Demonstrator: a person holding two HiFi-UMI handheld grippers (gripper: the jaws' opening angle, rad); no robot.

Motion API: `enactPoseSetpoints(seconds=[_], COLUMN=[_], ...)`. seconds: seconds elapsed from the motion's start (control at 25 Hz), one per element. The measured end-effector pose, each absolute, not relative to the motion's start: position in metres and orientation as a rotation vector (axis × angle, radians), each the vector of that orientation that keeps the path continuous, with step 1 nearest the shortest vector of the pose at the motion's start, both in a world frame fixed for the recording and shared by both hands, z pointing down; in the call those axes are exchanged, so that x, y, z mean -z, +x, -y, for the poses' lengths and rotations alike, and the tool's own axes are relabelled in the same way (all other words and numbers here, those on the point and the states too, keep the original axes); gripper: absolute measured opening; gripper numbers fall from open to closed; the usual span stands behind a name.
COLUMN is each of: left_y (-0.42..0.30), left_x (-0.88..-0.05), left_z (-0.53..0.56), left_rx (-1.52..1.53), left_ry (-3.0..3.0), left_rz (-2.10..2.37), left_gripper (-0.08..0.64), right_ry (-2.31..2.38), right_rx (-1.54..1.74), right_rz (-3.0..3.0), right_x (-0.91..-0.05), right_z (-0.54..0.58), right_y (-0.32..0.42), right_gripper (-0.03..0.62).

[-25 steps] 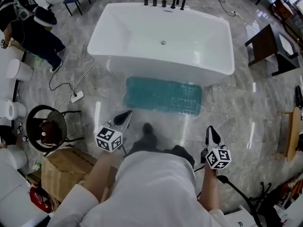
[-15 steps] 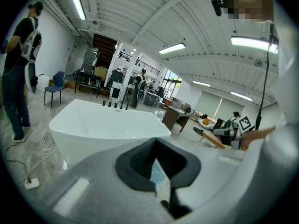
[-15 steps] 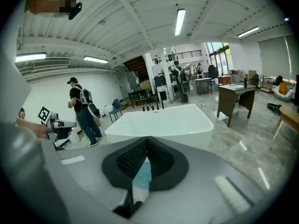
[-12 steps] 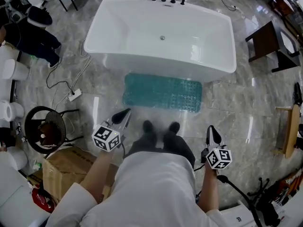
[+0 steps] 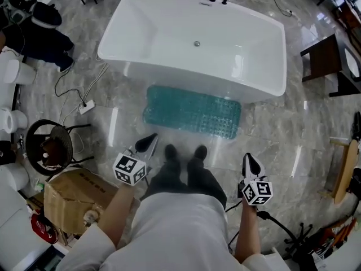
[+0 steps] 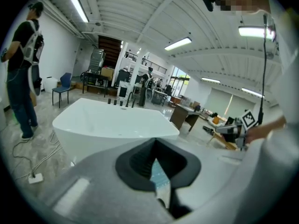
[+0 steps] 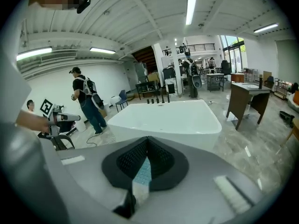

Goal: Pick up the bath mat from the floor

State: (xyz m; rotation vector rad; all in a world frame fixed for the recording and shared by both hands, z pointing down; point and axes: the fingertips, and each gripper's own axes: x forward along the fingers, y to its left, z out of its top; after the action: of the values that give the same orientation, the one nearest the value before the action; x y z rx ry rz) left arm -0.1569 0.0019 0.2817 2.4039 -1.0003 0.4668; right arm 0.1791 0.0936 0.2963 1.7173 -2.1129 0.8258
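Flat teal bath mat, bumpy-textured

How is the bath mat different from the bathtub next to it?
The bath mat is teal and bumpy; the bathtub is smooth glossy white. The mat lies flat on the floor; the tub stands tall and hollow. The mat is the smaller. Both are roughly rectangular, lying parallel.

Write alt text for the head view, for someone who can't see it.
Seen from above, a person stands on a marble floor holding a shut left gripper and shut right gripper, both empty. Just ahead of their shoes, a teal bath mat lies flat beside a white bathtub.
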Motion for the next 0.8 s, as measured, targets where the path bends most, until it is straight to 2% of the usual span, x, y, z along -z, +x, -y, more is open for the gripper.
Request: enactPoseSetpoints(seconds=[0.48, 0.8], left_y=[-0.132, -0.122], left_x=[-0.358, -0.449], left_z=[0.043, 0.074], left_rx=[-0.453, -0.500], left_ry=[2.354, 2.327], left_rz=[1.041, 1.016], left_gripper=[0.002, 0.002], right_ry=[1.665, 1.689], right_rx=[-0.813, -0.810], right_rz=[2.101, 2.046], right_x=[-0.380, -0.464], right_z=[-0.037, 0.003], right_y=[0.227, 0.258], right_gripper=[0.005, 0.005])
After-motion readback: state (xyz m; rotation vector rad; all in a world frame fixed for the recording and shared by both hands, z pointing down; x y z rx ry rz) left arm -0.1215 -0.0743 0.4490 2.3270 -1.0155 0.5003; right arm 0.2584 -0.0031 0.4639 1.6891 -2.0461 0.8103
